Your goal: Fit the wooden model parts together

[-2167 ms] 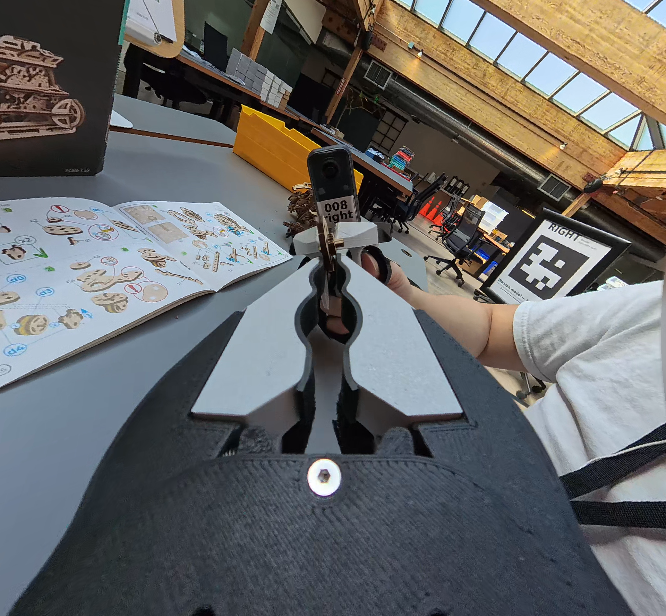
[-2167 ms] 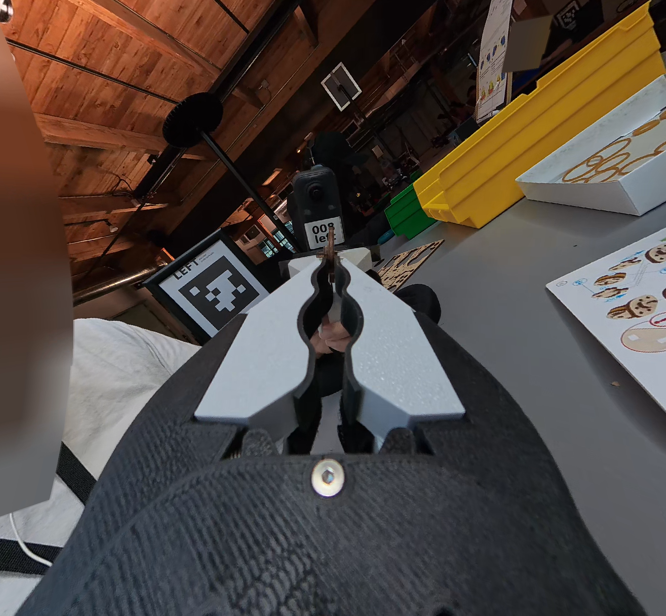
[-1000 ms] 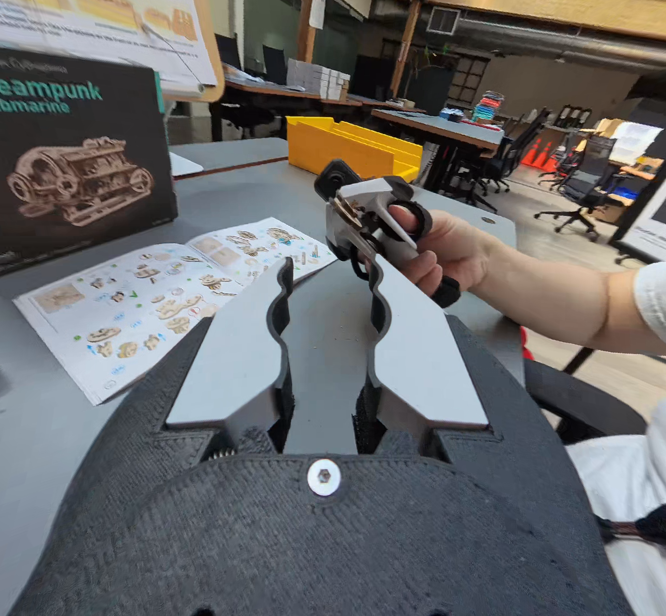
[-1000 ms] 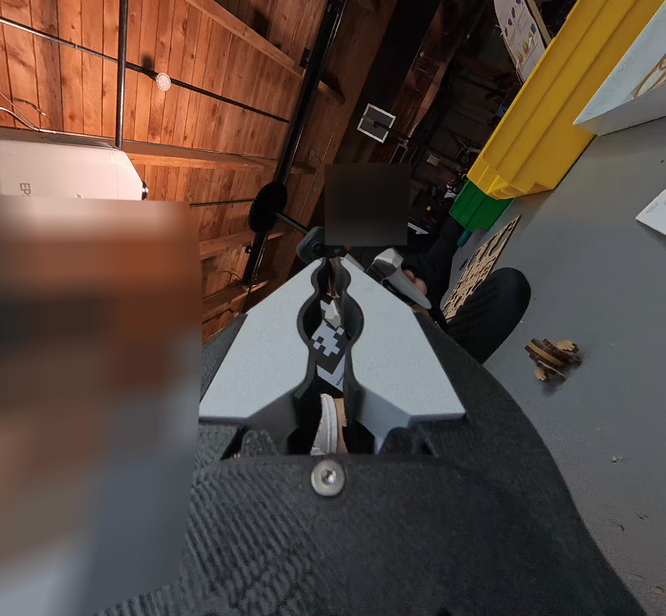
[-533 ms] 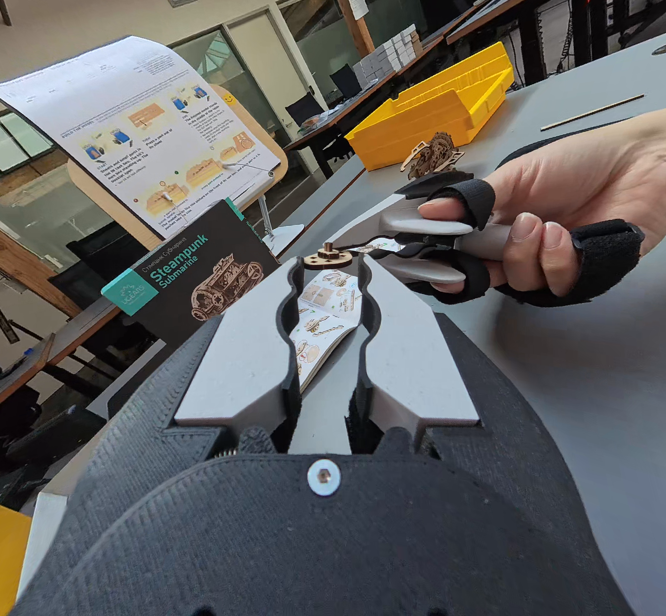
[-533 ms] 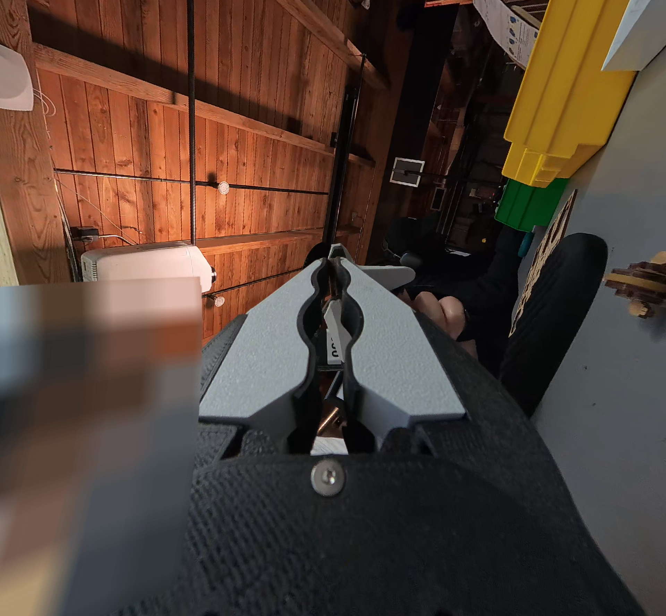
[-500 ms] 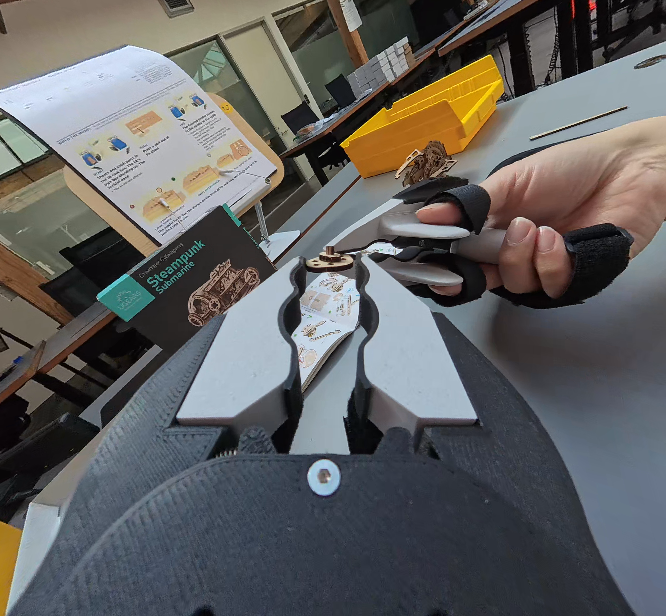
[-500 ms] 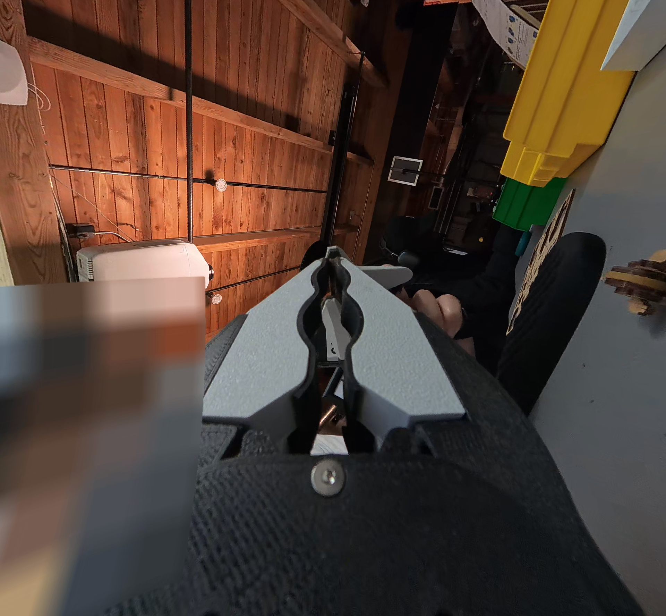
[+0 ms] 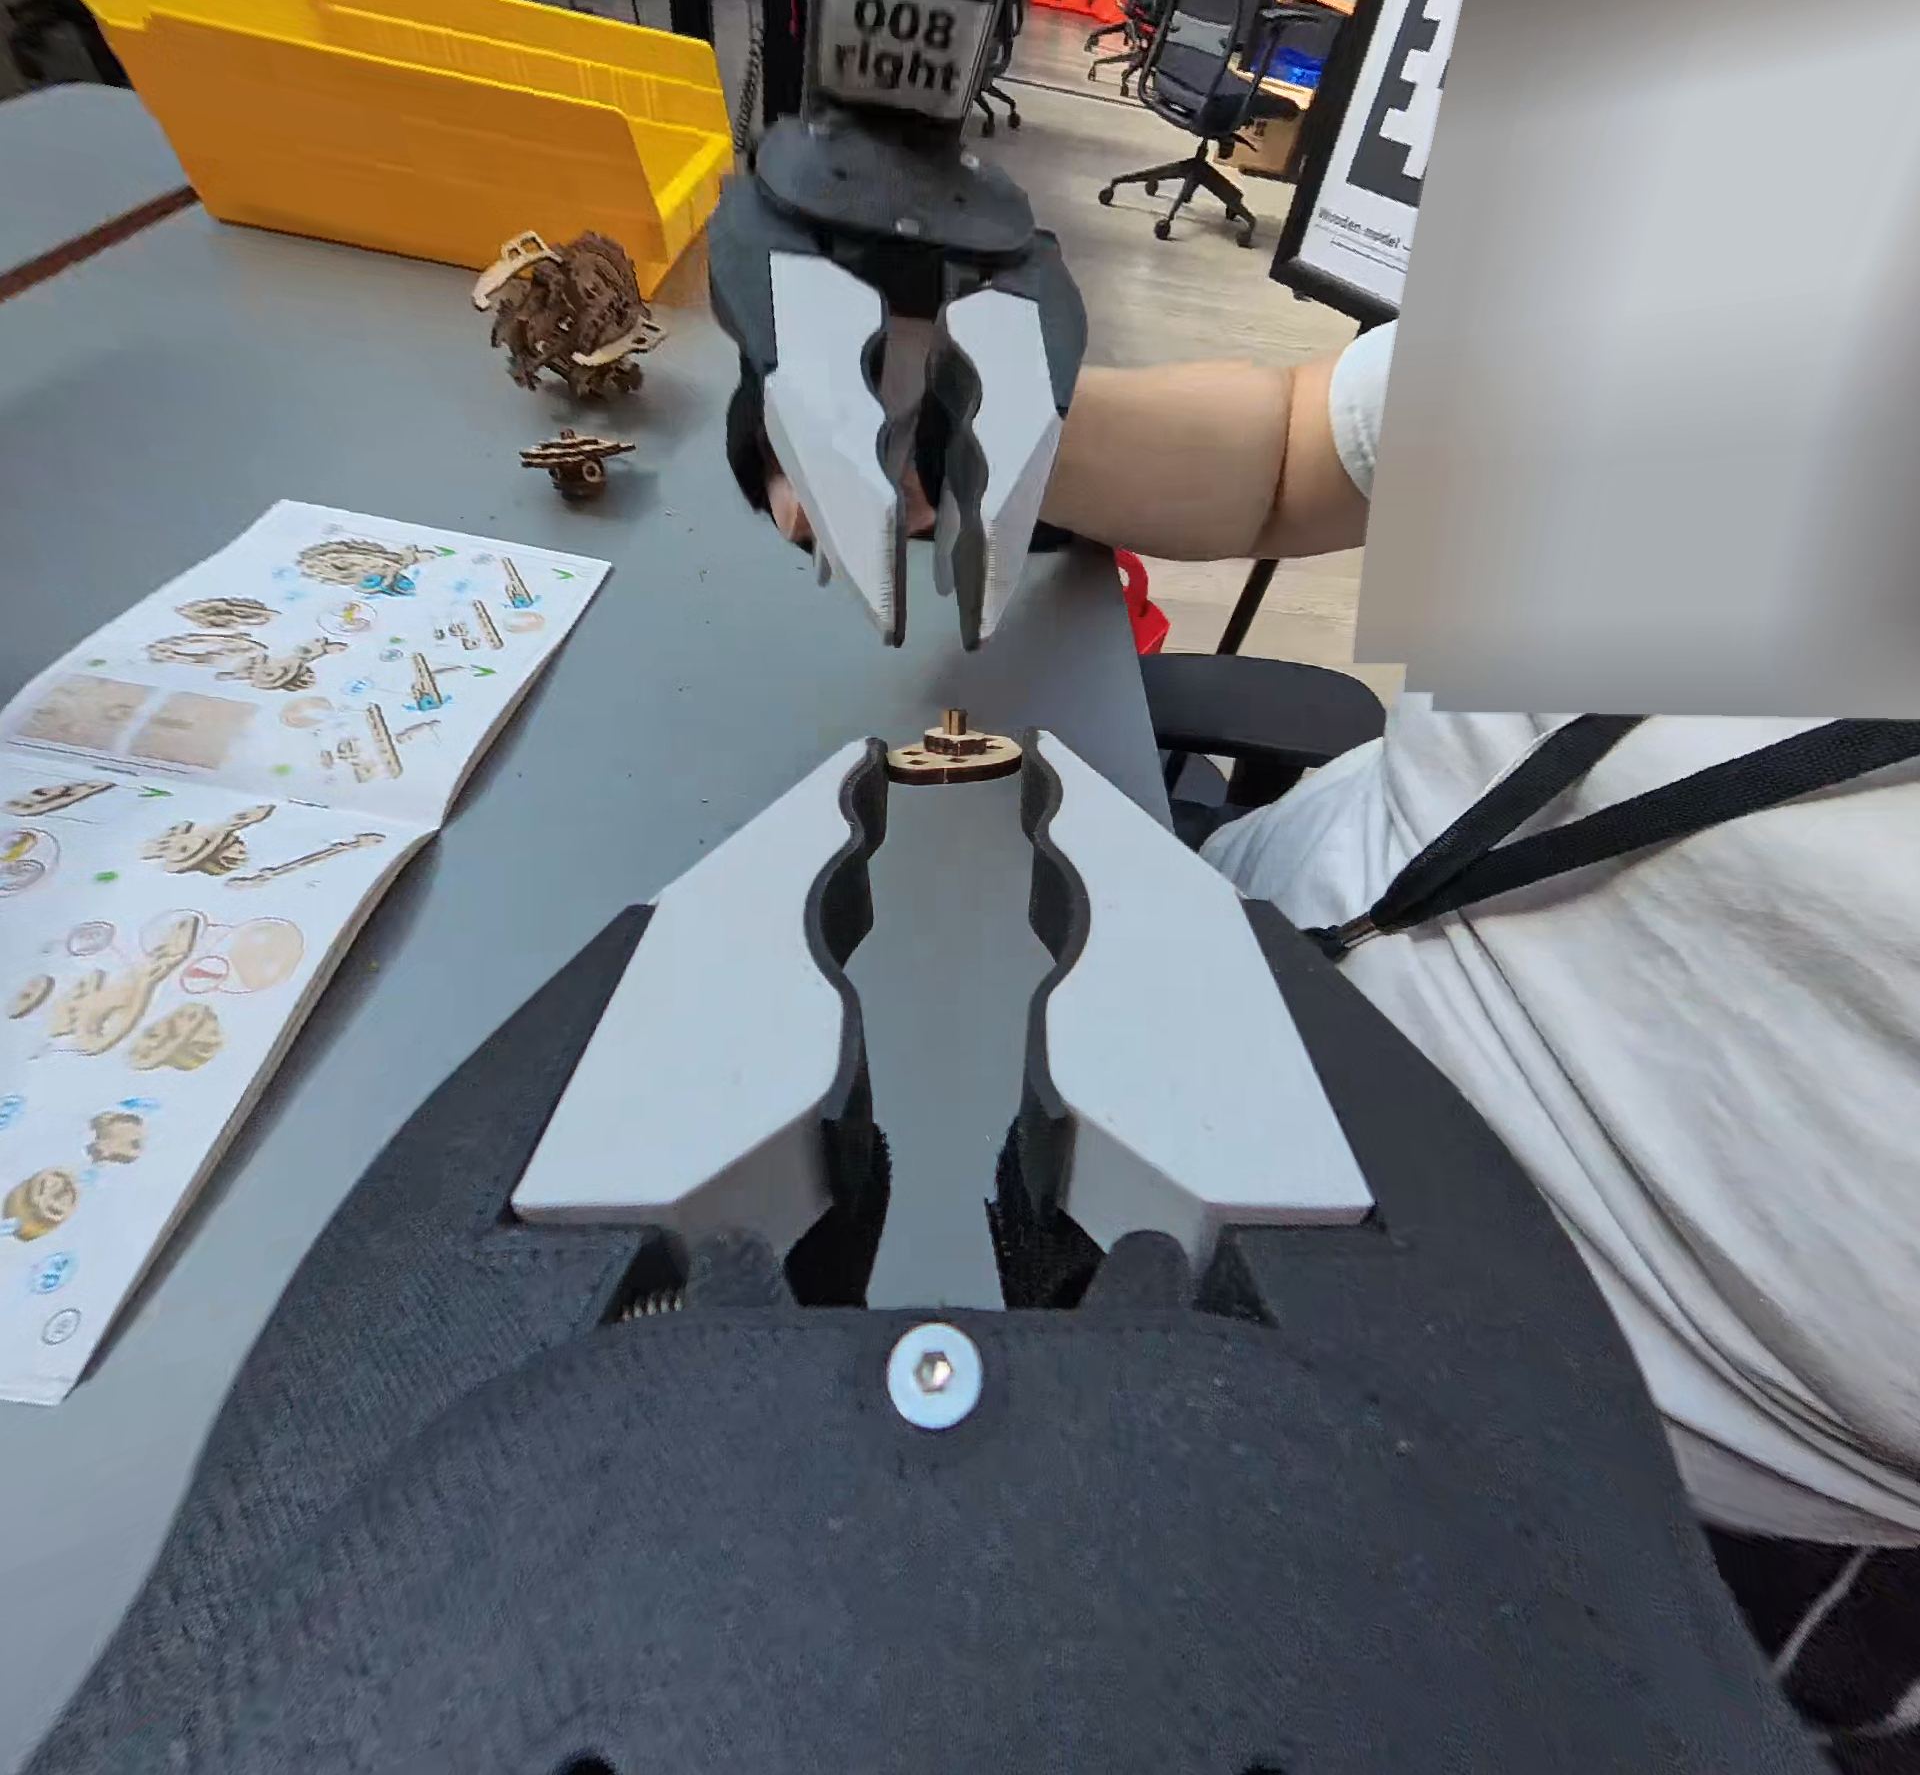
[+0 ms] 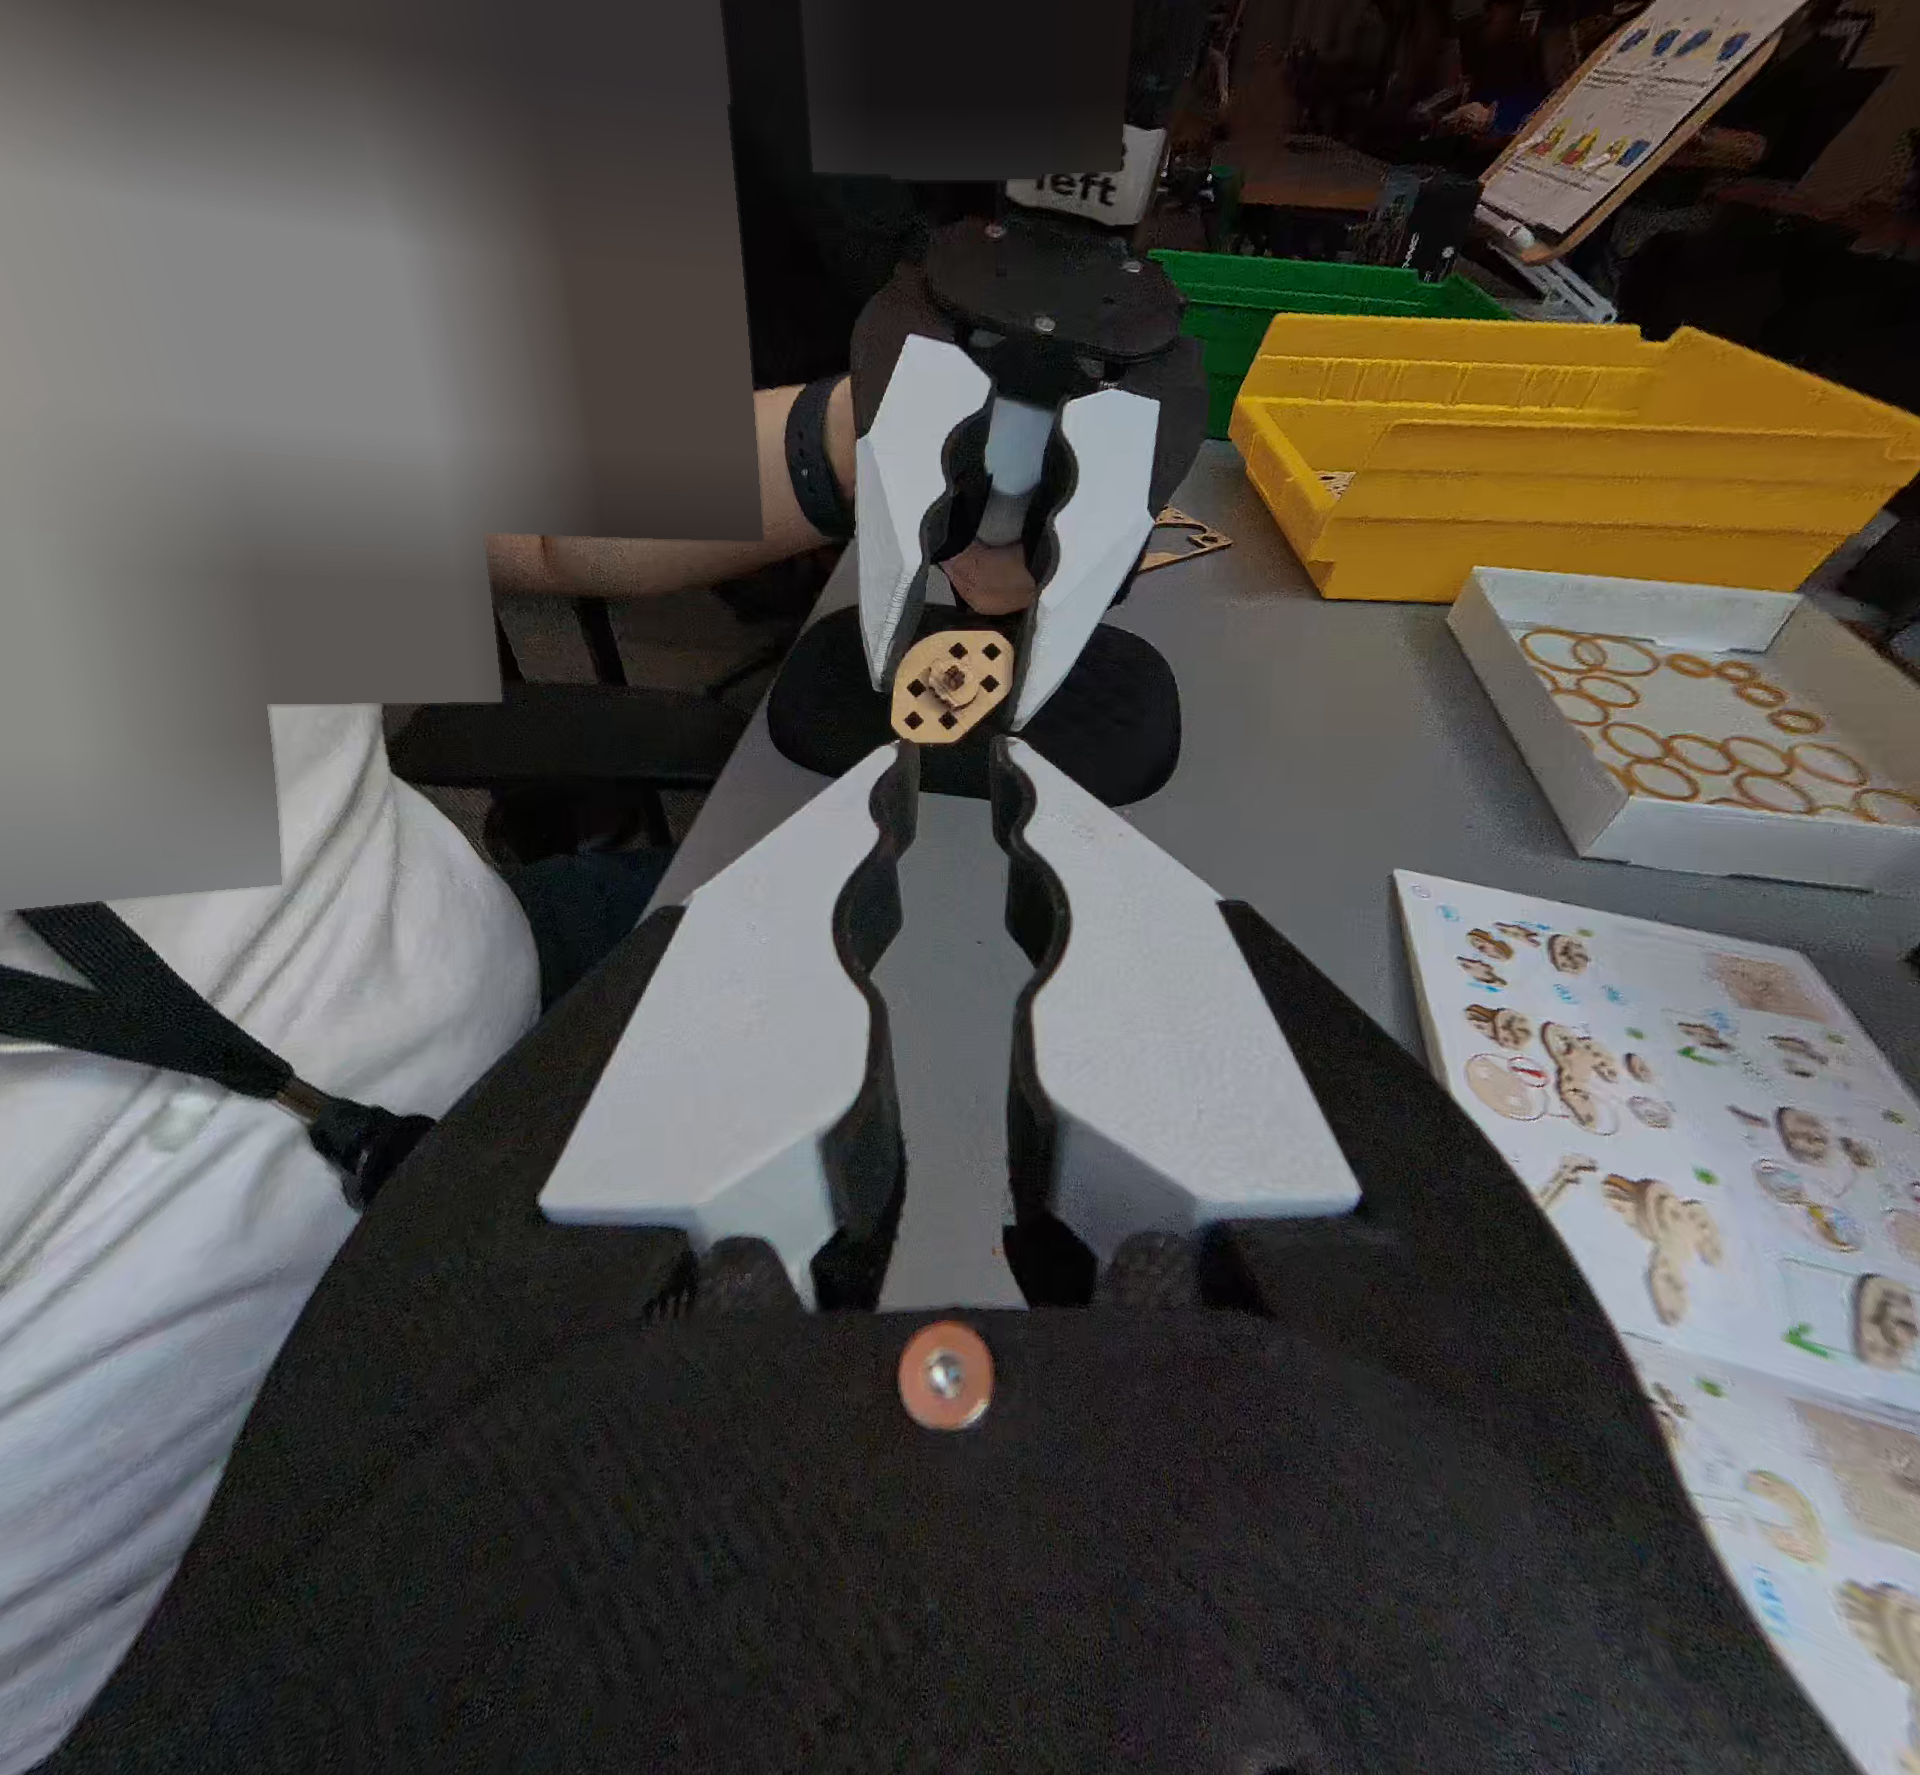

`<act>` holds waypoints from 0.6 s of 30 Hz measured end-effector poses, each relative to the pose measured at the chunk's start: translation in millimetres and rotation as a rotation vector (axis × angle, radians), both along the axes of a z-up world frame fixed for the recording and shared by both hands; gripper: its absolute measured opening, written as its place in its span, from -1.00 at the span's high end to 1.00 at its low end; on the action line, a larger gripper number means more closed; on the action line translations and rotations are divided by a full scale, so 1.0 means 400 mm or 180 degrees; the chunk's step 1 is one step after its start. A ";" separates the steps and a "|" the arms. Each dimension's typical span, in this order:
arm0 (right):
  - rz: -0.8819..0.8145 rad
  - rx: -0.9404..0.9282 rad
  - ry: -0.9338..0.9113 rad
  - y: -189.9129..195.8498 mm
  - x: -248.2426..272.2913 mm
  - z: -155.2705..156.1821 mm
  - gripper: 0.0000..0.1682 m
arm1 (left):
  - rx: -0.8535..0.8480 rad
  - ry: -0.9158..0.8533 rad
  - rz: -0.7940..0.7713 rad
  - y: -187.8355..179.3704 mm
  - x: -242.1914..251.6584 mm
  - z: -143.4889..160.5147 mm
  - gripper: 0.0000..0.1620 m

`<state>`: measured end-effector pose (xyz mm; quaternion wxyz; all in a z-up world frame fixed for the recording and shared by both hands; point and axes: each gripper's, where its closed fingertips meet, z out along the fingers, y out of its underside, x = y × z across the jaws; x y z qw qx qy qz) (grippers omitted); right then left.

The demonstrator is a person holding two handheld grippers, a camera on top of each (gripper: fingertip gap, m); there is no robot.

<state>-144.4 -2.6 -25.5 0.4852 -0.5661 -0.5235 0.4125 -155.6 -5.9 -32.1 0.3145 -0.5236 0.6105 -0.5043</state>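
- Your left gripper (image 9: 954,751), with pale grey fingers on a black textured body, clamps a small flat wooden disc (image 9: 954,756) by its edges, right at the fingertips; a short wooden peg stands up from the disc's middle.
- In the right wrist view the same wooden disc (image 10: 952,690) faces the camera: it is roughly oval, with small square holes ringed around a central hub, and the left gripper (image 10: 954,692) grips it by both sides.
- Your right gripper (image 10: 948,751) holds nothing; its fingers stand a narrow gap apart, the tips just short of the disc.
- From the left wrist view, the right gripper (image 9: 928,636) points down at the peg from just above it, apart from it.
- A yellow plastic bin (image 9: 416,115) sits at the far edge of the grey table (image 9: 312,395); its inside is hidden from this angle.
- In the right wrist view a yellow bin (image 10: 1579,468) stands before a green plastic bin (image 10: 1320,297); the contents of both are out of sight.
- A shallow white tray (image 10: 1621,832) to the right of the yellow bin holds a thin sheet of laser-cut wooden rings (image 10: 1704,749).
- A partly built wooden gear assembly (image 9: 566,317) rests on the table just in front of the yellow bin, with a smaller wooden sub-assembly (image 9: 575,461) near it.
- An open illustrated instruction booklet (image 9: 239,842) lies flat on the table, left of your left gripper.
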 end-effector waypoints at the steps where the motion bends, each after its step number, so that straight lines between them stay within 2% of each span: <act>1: 0.0069 0.0444 -0.0260 -0.009 -0.005 0.000 0.85 | -0.0128 0.0129 -0.0122 -0.005 -0.004 -0.010 0.71; 3: 0.0271 0.0871 -0.0611 -0.025 -0.022 -0.005 0.87 | -0.0279 0.0243 -0.0281 -0.013 -0.004 -0.019 0.71; 6: 0.0482 0.1035 -0.0841 -0.027 -0.042 -0.015 0.85 | -0.0394 0.0385 -0.0457 -0.031 0.002 -0.031 0.71; 8: 0.0705 0.0957 -0.0934 -0.046 -0.050 -0.029 0.86 | -0.0415 0.0434 -0.0504 -0.037 0.006 -0.036 0.71; 18: 0.0647 0.0914 -0.1014 -0.022 -0.050 -0.049 0.89 | -0.0598 0.0390 -0.0546 -0.027 0.013 -0.035 0.70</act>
